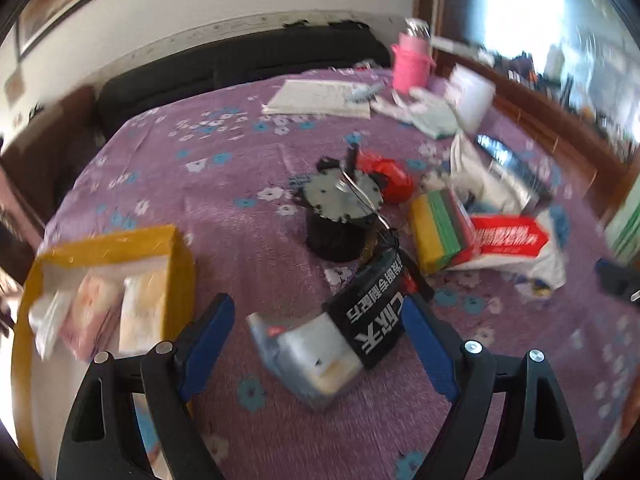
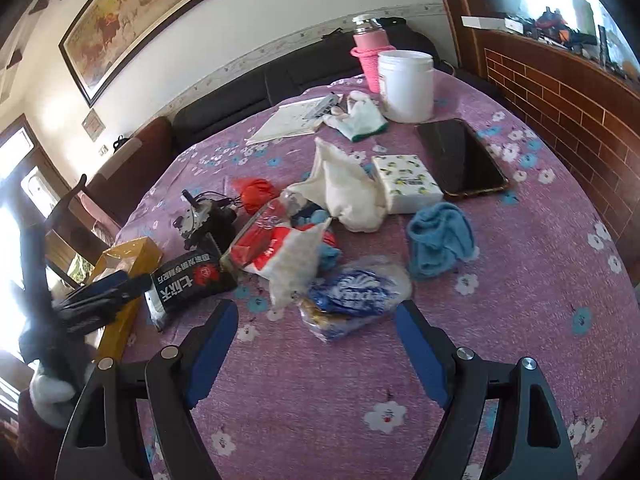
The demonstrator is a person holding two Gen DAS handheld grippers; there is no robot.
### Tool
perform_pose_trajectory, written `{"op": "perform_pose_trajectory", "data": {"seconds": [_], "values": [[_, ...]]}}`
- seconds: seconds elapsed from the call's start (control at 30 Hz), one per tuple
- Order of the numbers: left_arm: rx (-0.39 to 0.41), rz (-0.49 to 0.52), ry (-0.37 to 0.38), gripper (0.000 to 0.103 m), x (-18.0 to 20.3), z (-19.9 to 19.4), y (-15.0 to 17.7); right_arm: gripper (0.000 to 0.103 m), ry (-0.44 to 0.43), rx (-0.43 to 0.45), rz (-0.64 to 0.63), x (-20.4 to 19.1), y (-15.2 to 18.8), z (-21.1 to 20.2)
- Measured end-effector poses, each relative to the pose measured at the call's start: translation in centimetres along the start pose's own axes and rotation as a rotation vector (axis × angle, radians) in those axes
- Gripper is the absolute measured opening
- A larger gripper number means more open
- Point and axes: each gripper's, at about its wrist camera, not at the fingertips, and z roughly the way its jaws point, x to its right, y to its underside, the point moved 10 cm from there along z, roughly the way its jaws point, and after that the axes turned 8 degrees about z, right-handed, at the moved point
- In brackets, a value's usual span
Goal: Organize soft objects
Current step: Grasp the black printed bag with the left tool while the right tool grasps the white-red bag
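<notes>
The worktop [image 2: 520,320] is round and covered by a purple cloth printed with white and blue flowers; the weave looks coarse and slightly ribbed.

At its left edge stands a yellow cardboard box [image 1: 176,264], rectangular and open-topped, holding soft packets in pale pink and cream wrappers [image 1: 120,312].

A dark, glossy phone [image 2: 460,160] lies flat near the far right rim, just beside a white plastic tub [image 2: 406,84], cylindrical and smooth. A pink knitted sleeve wraps a flask [image 2: 370,60] behind the tub.

Mid-worktop lies a loose heap: a cream cloth [image 2: 348,192], crumpled and peaked; a clear plastic bag with red print [image 2: 272,248]; a square white tissue pack with a small leaf pattern [image 2: 408,182].

A blue towel [image 2: 438,240], plush and bunched, lies apart to the right of the heap.

A black packet with white lettering [image 1: 374,320] rests tilted on a grey-blue wrapped block [image 1: 304,356].

A stack of sponges [image 1: 440,228], yellow, green and red in flat layers, lies beside a red-and-white pack [image 1: 508,236].

A clear crinkled bag with blue print [image 2: 356,296] lies nearest the right hand-held gripper [image 2: 316,320].

The left hand-held gripper [image 1: 320,320] has its blue-padded jaws spread wide, straddling the black packet and block without pressing either. The right one is likewise wide apart and holds nothing.
</notes>
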Motion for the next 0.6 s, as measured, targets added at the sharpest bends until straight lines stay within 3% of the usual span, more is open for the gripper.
{"op": "perform_pose_trajectory", "data": {"seconds": [0.1, 0.2, 0.27, 0.3, 0.37, 0.4, 0.43, 0.6], "values": [[-0.101, 0.047, 0.016, 0.084, 1.5, 1.8, 1.1, 0.084, -0.005, 0.016, 0.03, 1.5, -0.3, -0.8], [-0.156, 0.028, 0.141, 0.058, 3.6, 0.9, 2.6, 0.084, 0.007, 0.024, 0.05, 2.9, -0.6, -1.3], [-0.145, 0.028, 0.15, 0.059, 4.0, -0.5, 3.2, 0.084, 0.016, 0.022, 0.061, 3.9, -0.8, -1.2], [-0.132, 0.025, 0.139, 0.06, 3.9, -1.0, 3.1, 0.085, 0.019, 0.02, 0.065, 4.2, -0.8, -1.1], [-0.085, 0.014, 0.109, 0.071, 3.3, -1.8, 2.6, 0.085, 0.022, 0.013, 0.077, 4.8, -0.9, -0.8], [-0.068, 0.017, 0.096, 0.082, 3.3, -1.8, 2.2, 0.084, 0.021, 0.008, 0.087, 5.0, -1.0, -0.5], [-0.052, 0.023, 0.076, 0.085, 3.1, -1.8, 1.9, 0.084, 0.018, 0.004, 0.092, 5.0, -1.0, -0.3], [-0.033, 0.141, 0.001, 0.086, 4.3, -0.1, 0.3, 0.084, 0.009, -0.017, 0.062, 3.7, -0.6, 0.5]]}}
